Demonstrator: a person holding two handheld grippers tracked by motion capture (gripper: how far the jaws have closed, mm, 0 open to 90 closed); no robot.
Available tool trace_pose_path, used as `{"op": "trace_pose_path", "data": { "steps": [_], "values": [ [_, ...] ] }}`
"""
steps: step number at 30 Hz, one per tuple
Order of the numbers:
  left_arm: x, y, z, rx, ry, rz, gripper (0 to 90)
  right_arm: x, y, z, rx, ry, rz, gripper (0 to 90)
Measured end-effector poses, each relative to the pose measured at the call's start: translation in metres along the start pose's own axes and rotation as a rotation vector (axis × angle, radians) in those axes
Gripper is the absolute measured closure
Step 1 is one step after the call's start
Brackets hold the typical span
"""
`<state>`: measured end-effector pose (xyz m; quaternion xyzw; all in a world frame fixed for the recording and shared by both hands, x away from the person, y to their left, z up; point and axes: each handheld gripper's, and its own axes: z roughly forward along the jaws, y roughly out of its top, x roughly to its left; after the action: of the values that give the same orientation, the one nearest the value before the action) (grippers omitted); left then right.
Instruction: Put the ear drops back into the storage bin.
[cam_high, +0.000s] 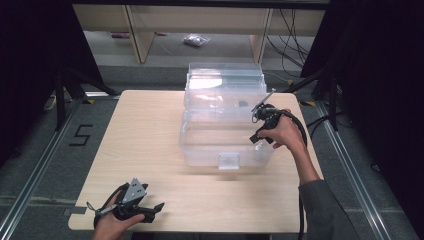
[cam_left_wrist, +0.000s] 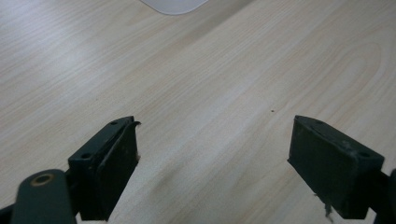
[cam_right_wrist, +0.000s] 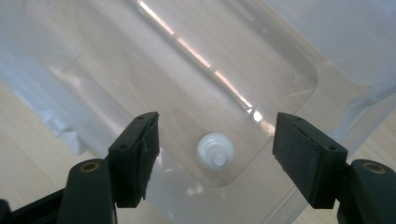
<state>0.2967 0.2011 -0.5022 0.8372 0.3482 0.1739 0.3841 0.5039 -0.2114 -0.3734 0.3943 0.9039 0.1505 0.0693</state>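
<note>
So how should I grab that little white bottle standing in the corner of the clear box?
Come straight down from above with the right hand-held gripper and close on the small white bottle below its cap. It stands upright in the clear box's corner, so the walls block side approaches.

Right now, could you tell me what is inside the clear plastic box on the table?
A small white bottle stands in a corner of the clear plastic box, seen from above, below the open right claw. Glare on the walls hides the rest of the floor.

Bottle (cam_right_wrist: 215, 150) in box (cam_high: 200, 150) corner, box on table (cam_high: 150, 150)
</note>
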Motion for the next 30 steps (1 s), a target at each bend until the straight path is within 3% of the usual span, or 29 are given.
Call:
{"op": "trace_pose_path", "data": {
  "steps": [3,4,5,10,12,13,15,16,18,19,20,30],
  "values": [
    [0.000,0.000,0.000,-0.003,0.002,-0.002,15.1,0.004,-0.001,-0.003,-0.012,-0.003,-0.011,32.2],
    [0.000,0.000,0.000,-0.003,0.000,-0.002,15.1,0.007,-0.001,-0.004,-0.007,-0.002,0.007,31.8],
    [0.000,0.000,0.000,0.002,-0.003,0.001,15.1,0.007,-0.001,-0.005,-0.016,-0.005,-0.021,31.8],
    [0.001,0.000,0.000,0.008,0.012,0.017,15.1,0.011,-0.002,-0.008,-0.029,-0.002,-0.027,31.1],
    [0.001,0.000,-0.001,0.010,0.012,0.017,15.1,0.013,-0.003,-0.010,-0.015,-0.004,0.000,30.2],
    [0.001,0.000,-0.001,0.014,0.009,0.017,15.1,0.012,-0.003,-0.010,-0.024,-0.012,-0.020,30.1],
    [0.001,0.000,-0.001,0.010,0.013,0.018,15.1,0.015,-0.004,-0.012,-0.019,-0.007,-0.003,29.3],
    [0.001,0.000,-0.001,0.010,0.013,0.017,15.1,0.014,-0.004,-0.012,-0.040,-0.009,-0.039,29.1],
    [0.001,0.000,-0.001,0.016,0.006,0.015,15.1,0.018,-0.006,-0.014,-0.029,-0.004,-0.008,29.9],
    [0.001,0.000,-0.001,0.010,0.002,0.008,15.1,0.019,-0.006,-0.014,-0.036,-0.004,-0.013,30.3],
    [0.000,0.000,0.000,-0.004,0.003,-0.001,15.1,0.018,-0.007,-0.013,-0.067,0.001,-0.052,30.2],
    [0.001,0.000,-0.001,0.006,0.013,0.014,15.1,0.028,-0.012,-0.015,-0.102,0.002,-0.061,28.8]
  ]
}}
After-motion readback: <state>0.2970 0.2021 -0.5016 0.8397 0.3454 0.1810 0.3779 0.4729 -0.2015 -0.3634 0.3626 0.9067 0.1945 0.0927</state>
